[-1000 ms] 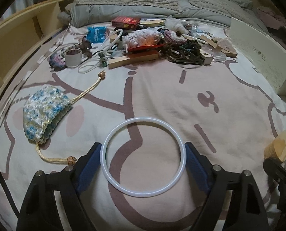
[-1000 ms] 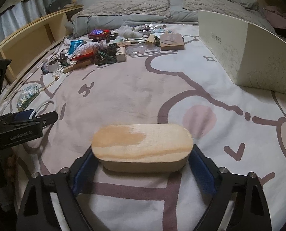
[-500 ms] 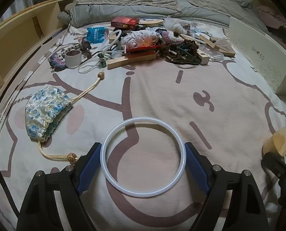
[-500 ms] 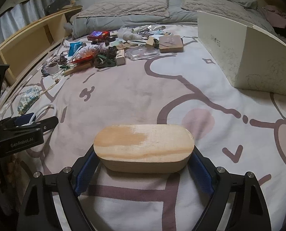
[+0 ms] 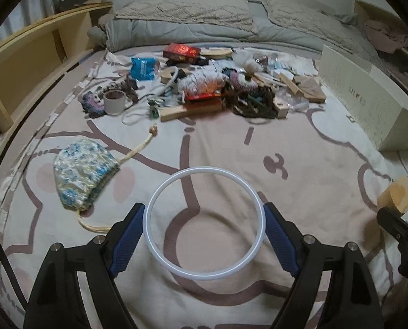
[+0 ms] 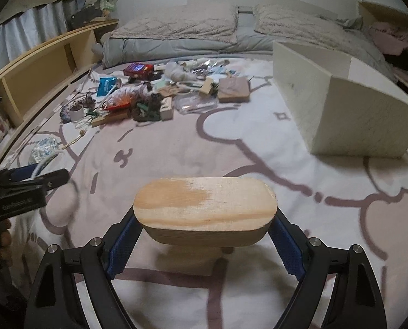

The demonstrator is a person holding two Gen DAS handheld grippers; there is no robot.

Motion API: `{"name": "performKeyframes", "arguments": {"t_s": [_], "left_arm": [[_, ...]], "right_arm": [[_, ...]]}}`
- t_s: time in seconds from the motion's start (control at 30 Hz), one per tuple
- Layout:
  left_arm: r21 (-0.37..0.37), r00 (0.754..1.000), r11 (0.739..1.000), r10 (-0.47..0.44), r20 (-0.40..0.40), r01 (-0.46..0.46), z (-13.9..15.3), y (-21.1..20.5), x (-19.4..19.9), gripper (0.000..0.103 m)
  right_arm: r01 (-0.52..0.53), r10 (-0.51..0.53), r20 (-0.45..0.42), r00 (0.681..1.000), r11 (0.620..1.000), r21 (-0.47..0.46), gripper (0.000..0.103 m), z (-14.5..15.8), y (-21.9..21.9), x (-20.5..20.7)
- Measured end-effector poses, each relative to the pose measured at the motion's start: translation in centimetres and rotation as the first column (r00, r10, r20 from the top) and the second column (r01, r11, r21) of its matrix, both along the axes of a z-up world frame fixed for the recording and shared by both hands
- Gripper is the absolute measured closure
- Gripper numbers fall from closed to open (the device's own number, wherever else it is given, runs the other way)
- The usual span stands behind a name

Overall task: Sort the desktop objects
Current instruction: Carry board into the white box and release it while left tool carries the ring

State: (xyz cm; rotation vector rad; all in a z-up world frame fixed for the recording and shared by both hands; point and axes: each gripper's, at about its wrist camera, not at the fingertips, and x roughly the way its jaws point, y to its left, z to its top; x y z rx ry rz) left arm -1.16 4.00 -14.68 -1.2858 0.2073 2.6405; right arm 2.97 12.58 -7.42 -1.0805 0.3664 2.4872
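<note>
Bedspread [image 5: 300, 142] middle open (clutter [image 5: 217, 93] beyond)

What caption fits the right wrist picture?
Right gripper holding an oval wooden block above the patterned bedspread.

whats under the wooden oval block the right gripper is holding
Under the wooden oval block only its shadow on the patterned bedspread shows. The block's underside is hidden.
</note>
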Motion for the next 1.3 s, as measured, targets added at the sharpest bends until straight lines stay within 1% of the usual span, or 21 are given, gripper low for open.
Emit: {"name": "performKeyframes", "arguments": {"t_s": [0.13,0.3,0.5,0.7,0.8,0.93,1.07,1.2,1.3], "left_arm": [[0.016,1.0,1.0,0.006,-0.028,-0.006,1.3,-0.3,0.3,0.018],[0.035,0.998,0.999,0.007,-0.061,-0.005,2.7,-0.5,0.6,0.018],[0.022,0.994,1.0,0.006,-0.109,-0.004,4.1,-0.4,0.8,0.018],[0.02,0.99,1.0,0.009,-0.14,-0.006,5.0,-0.4,0.8,0.018],[0.024,0.987,1.0,0.012,-0.158,-0.009,5.3,-0.3,0.8,0.018],[0.032,0.987,0.999,0.022,-0.158,-0.018,5.6,0.1,0.4,0.018],[0.022,0.985,1.0,0.021,-0.171,-0.018,5.9,1.2,0.1,0.018],[0.0,0.977,1.0,-0.003,-0.211,0.003,6.6,2.7,0.2,0.018],[0.01,0.97,1.0,0.001,-0.243,0.002,7.2,3.2,0.3,0.018]], "right_arm": [[0.02,-0.02,0.0,1.0,0.999,0.026,0.014,1.0,0.9,0.6],[0.093,-0.093,-0.02,0.995,0.995,0.021,0.014,2.7,3.0,1.8],[0.164,-0.16,-0.061,0.985,0.984,0.07,0.014,4.7,5.4,3.2],[0.202,-0.195,-0.074,0.978,0.973,0.114,0.014,5.9,7.4,4.3],[0.21,-0.201,-0.079,0.976,0.969,0.129,0.014,6.6,8.4,4.9],[0.199,-0.189,-0.083,0.978,0.97,0.137,0.014,7.6,9.7,5.3],[0.186,-0.17,-0.1,0.98,0.968,0.171,0.014,9.0,10.9,5.7],[0.167,-0.146,-0.124,0.982,0.968,0.186,0.014,10.2,12.2,6.0],[0.155,-0.129,-0.134,0.983,0.967,0.203,0.014,11.0,13.2,5.9]]}}
